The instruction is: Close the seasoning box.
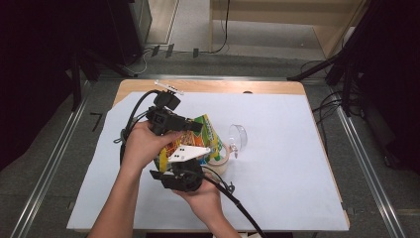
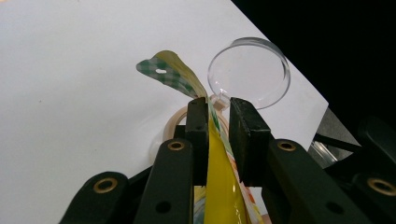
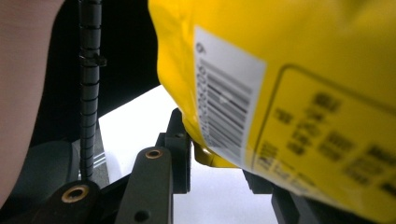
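1. Nearest to the camera in the high view, the right gripper (image 1: 184,174) sits in the lower middle of the frame, in a hand that comes from the bottom edge.
2. Its jaws pinch the bottom corner of a yellow snack bag (image 3: 280,84), as the right gripper view shows.
3. In the high view the bag (image 1: 198,141) is near the centre of the frame, held above the white sheet (image 1: 287,163).
4. The left gripper (image 2: 218,116) has its jaws around the bag's upper edge (image 2: 219,186); a narrow gap shows beside one pad, so the jaws are slightly spread.
5. A clear round lid (image 2: 249,72) stands just behind the bag, in the upper right of the left gripper view.
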`<action>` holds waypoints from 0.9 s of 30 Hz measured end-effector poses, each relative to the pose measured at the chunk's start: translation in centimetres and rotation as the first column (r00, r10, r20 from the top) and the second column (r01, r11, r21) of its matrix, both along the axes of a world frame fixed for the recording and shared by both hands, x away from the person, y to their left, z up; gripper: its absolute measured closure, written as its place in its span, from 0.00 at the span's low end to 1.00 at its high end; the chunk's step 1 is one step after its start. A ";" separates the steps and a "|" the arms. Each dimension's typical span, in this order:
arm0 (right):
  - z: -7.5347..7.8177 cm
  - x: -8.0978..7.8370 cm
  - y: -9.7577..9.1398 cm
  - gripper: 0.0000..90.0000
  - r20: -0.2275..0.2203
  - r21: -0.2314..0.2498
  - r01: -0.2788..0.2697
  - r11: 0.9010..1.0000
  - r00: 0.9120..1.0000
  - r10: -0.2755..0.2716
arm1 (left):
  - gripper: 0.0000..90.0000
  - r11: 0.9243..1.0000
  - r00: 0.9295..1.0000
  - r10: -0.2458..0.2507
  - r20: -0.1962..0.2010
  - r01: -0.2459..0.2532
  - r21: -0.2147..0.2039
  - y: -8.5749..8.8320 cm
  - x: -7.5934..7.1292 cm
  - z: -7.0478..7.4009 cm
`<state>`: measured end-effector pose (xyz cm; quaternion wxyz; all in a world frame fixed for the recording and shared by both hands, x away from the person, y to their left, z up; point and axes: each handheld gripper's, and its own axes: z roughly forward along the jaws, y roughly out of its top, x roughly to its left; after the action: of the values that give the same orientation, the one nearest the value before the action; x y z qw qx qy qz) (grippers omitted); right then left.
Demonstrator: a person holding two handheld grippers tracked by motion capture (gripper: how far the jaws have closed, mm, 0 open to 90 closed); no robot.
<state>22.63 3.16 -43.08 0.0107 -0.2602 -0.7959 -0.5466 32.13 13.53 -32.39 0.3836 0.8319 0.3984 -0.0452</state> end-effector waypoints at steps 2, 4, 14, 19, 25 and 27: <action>0.1 -0.1 0.0 0.77 0.006 0.003 0.003 1.000 1.000 -0.003 | 0.88 1.000 1.000 0.002 -0.002 -0.002 0.004 0.1 0.0 0.0; 0.1 -0.2 0.0 0.77 0.011 0.002 0.002 1.000 1.000 -0.002 | 0.89 1.000 1.000 0.004 0.001 -0.004 0.001 0.1 0.0 0.0; -0.2 -0.1 0.1 0.76 0.011 0.002 0.011 1.000 1.000 -0.011 | 0.93 1.000 1.000 0.011 0.005 -0.011 0.019 -0.1 -0.1 -0.1; -0.3 -0.3 0.1 0.74 0.021 0.003 0.014 1.000 1.000 -0.014 | 0.93 1.000 1.000 0.015 0.022 -0.015 0.025 -0.1 -0.2 0.0; -0.4 -0.4 0.2 0.75 0.034 0.003 0.021 1.000 0.999 -0.021 | 0.94 0.999 1.000 0.014 0.024 -0.015 0.035 -0.2 -0.4 0.1; -0.5 -0.5 0.1 0.76 0.043 0.001 0.026 1.000 0.999 -0.027 | 0.94 0.999 1.000 0.018 0.022 -0.019 0.034 -0.1 -0.3 0.1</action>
<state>22.10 3.28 -43.55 -0.0137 -0.2589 -0.7922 -0.5525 31.80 13.38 -32.30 0.3740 0.8351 0.4026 -0.0260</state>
